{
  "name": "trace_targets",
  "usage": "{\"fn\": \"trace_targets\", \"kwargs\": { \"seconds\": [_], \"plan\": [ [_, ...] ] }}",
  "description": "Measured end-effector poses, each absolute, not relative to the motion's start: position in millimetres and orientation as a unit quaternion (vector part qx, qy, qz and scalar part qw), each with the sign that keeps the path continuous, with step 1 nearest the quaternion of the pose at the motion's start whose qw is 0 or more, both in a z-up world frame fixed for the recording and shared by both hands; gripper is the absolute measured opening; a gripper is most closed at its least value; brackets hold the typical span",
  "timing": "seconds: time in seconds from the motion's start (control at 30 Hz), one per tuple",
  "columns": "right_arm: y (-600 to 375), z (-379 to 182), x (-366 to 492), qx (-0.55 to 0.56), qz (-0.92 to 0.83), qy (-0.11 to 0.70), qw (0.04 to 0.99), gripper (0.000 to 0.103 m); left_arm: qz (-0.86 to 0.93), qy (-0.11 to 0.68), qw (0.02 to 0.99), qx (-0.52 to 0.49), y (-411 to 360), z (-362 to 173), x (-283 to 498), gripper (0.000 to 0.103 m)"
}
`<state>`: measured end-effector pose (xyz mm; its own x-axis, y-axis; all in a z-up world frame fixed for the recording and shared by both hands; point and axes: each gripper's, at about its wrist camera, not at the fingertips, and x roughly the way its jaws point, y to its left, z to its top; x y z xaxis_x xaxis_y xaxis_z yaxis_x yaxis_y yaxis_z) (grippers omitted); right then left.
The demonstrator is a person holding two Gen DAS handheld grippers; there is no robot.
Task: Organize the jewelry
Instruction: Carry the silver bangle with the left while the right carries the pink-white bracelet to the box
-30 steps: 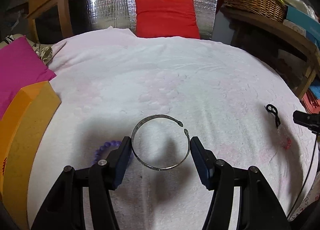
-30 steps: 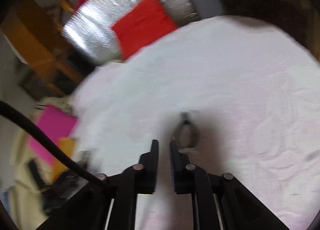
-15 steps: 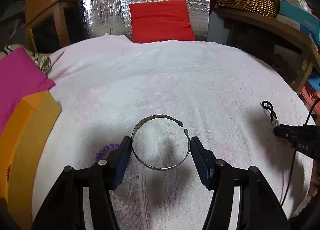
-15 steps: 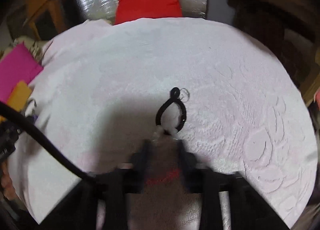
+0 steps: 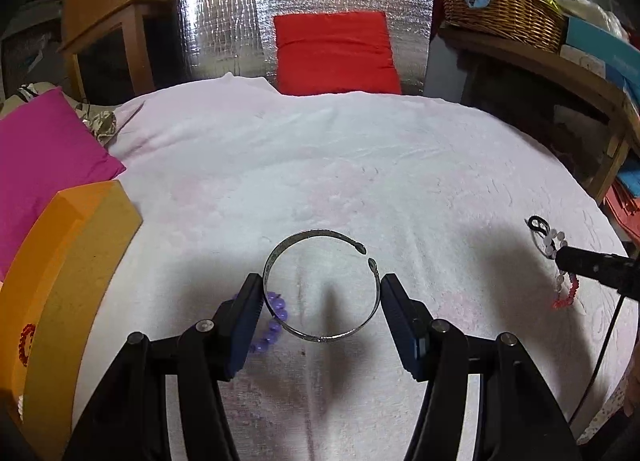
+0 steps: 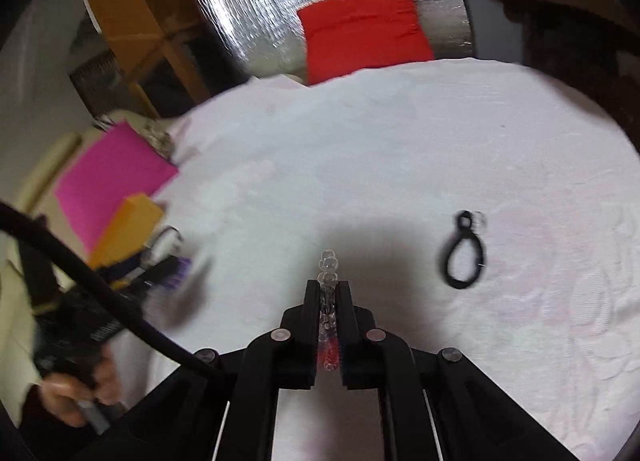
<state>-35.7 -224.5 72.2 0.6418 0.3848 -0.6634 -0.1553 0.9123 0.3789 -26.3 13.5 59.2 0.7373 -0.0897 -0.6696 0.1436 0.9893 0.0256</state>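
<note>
A silver open bangle [image 5: 320, 338] hangs level above the white cloth [image 5: 320, 161], and my left gripper [image 5: 320, 285] is shut on it, one pad on each side. Under the left finger lies a purple bead bracelet [image 5: 274, 321]. In the right wrist view my right gripper [image 6: 328, 287] is closing tight on a bracelet of clear and red beads [image 6: 329, 265], whose clear beads stick out past the fingertips. A black cord loop [image 6: 464, 257] lies on the cloth to its right. The left wrist view shows the right gripper [image 5: 564, 257] at the far right, with the bead bracelet [image 5: 568, 297] dangling from it.
An orange box [image 5: 68, 261] stands at the left edge of the cloth with a pink cushion [image 5: 44, 153] behind it. A red cushion [image 5: 336, 53] leans on silver foil at the back. A wicker basket [image 5: 500, 9] sits on a shelf at the right. A person's hand [image 6: 80, 393] grips the left handle.
My right gripper has shut on the clear and red bead bracelet and carried it left, away from the black loop, while rolling. The left gripper keeps still with the bangle.
</note>
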Motion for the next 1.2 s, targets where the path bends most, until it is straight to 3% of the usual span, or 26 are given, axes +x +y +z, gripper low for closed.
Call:
{"fn": "trace_targets", "kwargs": {
  "seconds": [1.2],
  "plan": [
    [-93.6, 76.6, -29.7, 0.107, 0.214, 0.377, 0.895, 0.008, 0.057, 0.314, 0.948, 0.017, 127.9, 79.6, -57.1, 0.062]
  ]
}}
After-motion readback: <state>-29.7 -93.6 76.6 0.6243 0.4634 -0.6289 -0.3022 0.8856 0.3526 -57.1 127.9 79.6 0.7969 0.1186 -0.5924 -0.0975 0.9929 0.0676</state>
